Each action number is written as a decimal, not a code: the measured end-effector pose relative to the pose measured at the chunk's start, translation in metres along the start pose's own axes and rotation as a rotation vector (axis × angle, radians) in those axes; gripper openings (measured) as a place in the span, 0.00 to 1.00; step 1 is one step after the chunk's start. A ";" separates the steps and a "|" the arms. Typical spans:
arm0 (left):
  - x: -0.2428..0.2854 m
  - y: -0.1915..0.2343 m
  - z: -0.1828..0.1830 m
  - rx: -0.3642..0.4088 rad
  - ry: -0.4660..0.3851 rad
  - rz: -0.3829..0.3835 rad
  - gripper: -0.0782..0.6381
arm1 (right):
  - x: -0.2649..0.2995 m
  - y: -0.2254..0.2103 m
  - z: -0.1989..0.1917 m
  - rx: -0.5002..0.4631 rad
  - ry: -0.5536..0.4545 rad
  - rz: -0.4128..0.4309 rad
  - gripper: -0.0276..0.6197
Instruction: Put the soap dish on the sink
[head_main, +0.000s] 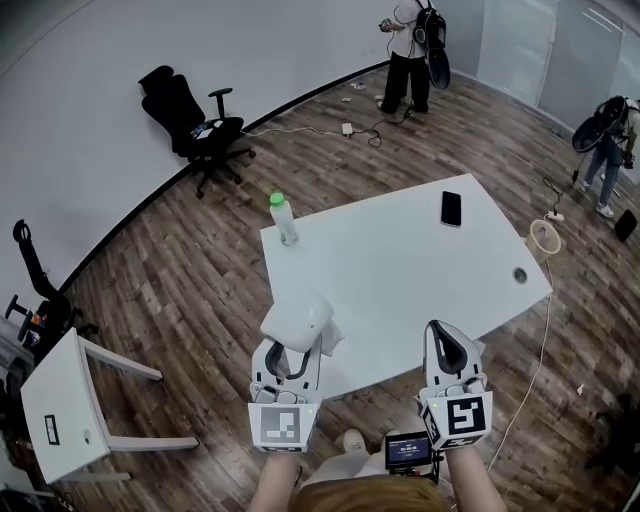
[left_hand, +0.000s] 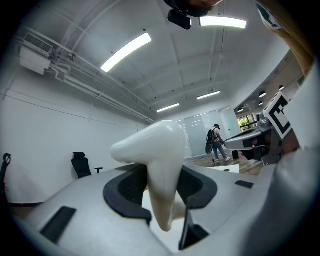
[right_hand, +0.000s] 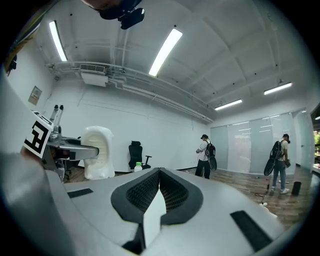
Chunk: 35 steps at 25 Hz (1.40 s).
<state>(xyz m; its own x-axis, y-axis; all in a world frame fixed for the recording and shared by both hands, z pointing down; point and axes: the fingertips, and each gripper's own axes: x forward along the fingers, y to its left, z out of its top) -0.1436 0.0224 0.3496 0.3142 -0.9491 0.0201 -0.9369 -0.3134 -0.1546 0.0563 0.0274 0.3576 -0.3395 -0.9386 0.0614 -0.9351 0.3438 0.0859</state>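
A white, curved soap dish sits upright between the jaws of my left gripper, which is shut on it above the near edge of the white table. In the left gripper view the soap dish fills the gap between the dark pads of the left gripper. My right gripper hovers level over the table's near edge, to the right. Seen in its own view, the right gripper is shut, with nothing in it. That view also shows the soap dish at its left.
On the table stand a bottle with a green cap at the far left corner and a black phone at the far right. A black office chair is by the wall. A small white table stands left. Two people stand far off.
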 end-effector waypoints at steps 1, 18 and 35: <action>0.002 0.001 -0.001 -0.004 0.002 -0.001 0.33 | 0.002 0.000 -0.001 0.002 0.001 0.001 0.06; 0.095 0.009 0.003 0.018 0.020 0.029 0.33 | 0.099 -0.035 0.011 0.028 -0.048 0.098 0.06; 0.148 0.007 0.007 0.002 0.038 0.077 0.33 | 0.141 -0.056 0.009 0.065 -0.072 0.249 0.06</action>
<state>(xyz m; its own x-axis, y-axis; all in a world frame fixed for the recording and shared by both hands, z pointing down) -0.1027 -0.1196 0.3448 0.2349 -0.9709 0.0458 -0.9579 -0.2393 -0.1589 0.0600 -0.1242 0.3523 -0.5640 -0.8258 0.0020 -0.8257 0.5640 0.0128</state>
